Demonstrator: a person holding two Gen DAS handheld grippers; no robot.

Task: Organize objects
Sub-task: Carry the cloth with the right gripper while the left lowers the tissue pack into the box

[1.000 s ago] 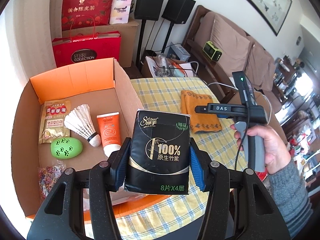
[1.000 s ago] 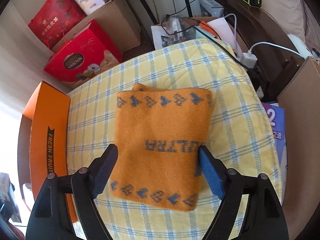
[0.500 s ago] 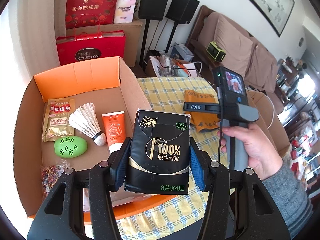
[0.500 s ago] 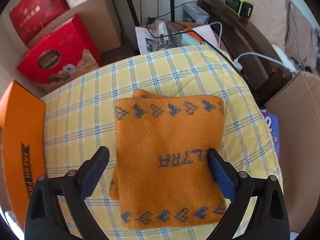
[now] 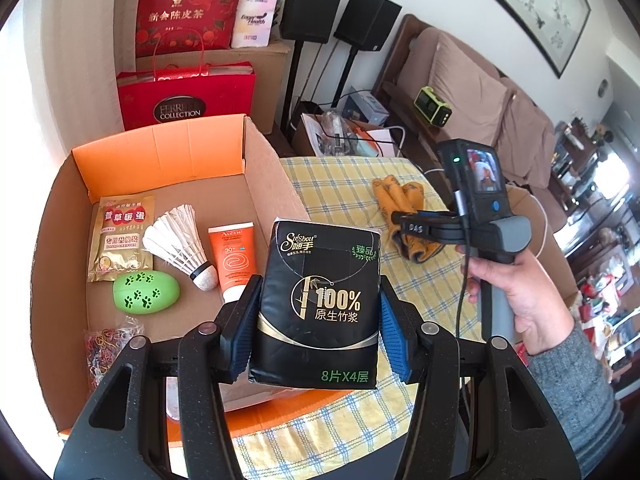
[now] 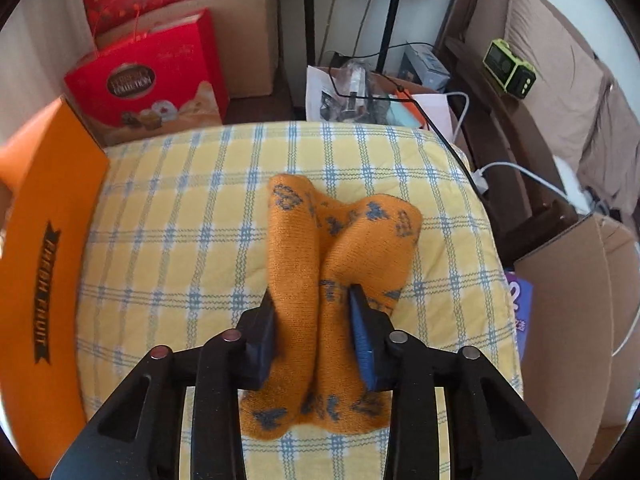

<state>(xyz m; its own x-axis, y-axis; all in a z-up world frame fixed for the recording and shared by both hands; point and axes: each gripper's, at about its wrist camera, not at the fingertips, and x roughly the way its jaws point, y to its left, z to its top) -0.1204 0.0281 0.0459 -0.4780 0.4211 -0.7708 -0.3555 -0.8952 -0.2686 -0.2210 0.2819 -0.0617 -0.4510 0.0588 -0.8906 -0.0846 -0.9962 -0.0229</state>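
My left gripper (image 5: 320, 314) is shut on a black tissue pack (image 5: 320, 304), held above the near right corner of the open cardboard box (image 5: 264, 152). My right gripper (image 6: 314, 330) is shut on an orange knitted cloth (image 6: 340, 240) with blue marks, bunched into a ridge between the fingers on the yellow checked tablecloth (image 6: 180, 240). In the left wrist view the right gripper (image 5: 404, 222) and the cloth (image 5: 400, 200) show to the right of the box.
The box holds a gold sachet (image 5: 120, 236), a shuttlecock (image 5: 180, 240), an orange tube (image 5: 234, 256), a green egg (image 5: 146, 292) and rubber bands (image 5: 108, 340). Red gift bags (image 5: 184, 96), speakers (image 5: 312, 12) and a sofa (image 5: 480, 92) stand behind the table.
My right gripper has closed on the orange cloth, squeezing the flat cloth into a ridge. My left gripper still holds the tissue pack in about the same place.
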